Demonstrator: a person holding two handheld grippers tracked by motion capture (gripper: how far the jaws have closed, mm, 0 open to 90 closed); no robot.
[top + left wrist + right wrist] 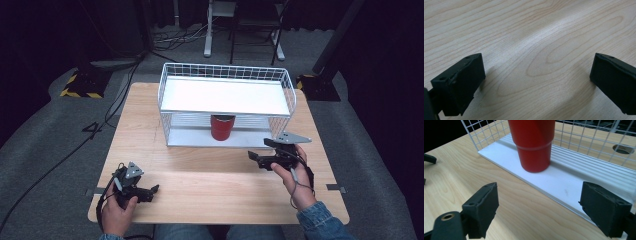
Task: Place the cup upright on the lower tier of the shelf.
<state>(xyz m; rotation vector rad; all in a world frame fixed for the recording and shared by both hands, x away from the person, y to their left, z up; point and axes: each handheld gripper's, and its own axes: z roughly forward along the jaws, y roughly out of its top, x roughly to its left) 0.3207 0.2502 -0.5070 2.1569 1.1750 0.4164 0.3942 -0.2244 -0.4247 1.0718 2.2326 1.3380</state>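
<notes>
Under my white wire shelf rack, glossy red plastic tumbler on its ribbed bottom board, left tongs spread wide over bare pale woodgrain table, right tongs released too

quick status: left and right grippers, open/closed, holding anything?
Left gripper: open, empty, over bare table.
Right gripper: open, empty, facing the red cup on the rack's lower shelf.

denim sleeve, black grippers, grey plates

Red cup, white wire shelf
</notes>
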